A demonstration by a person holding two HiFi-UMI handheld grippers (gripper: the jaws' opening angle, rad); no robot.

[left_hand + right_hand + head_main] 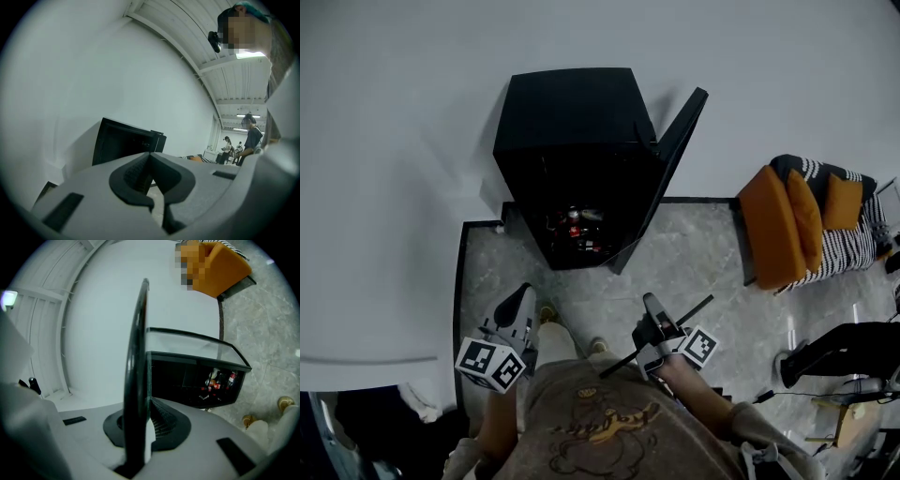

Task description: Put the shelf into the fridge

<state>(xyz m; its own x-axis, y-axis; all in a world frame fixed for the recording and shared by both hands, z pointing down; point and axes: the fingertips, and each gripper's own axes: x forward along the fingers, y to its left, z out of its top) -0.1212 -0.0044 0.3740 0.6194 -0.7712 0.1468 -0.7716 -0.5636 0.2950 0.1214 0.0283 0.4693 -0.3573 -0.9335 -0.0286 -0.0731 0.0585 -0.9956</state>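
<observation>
Right gripper (143, 405) grips the shelf (137, 352); left gripper (150, 156) seems closed

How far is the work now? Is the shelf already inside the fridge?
Done: the fridge door stands open. In hand: the right gripper is shut on the shelf, held edge-on in front of the fridge, outside it. The left gripper is shut and empty. Left: slide the shelf in and let go.

Grey marble floor (694, 267), black fridge (572, 141), orange sofa (776, 225)
</observation>
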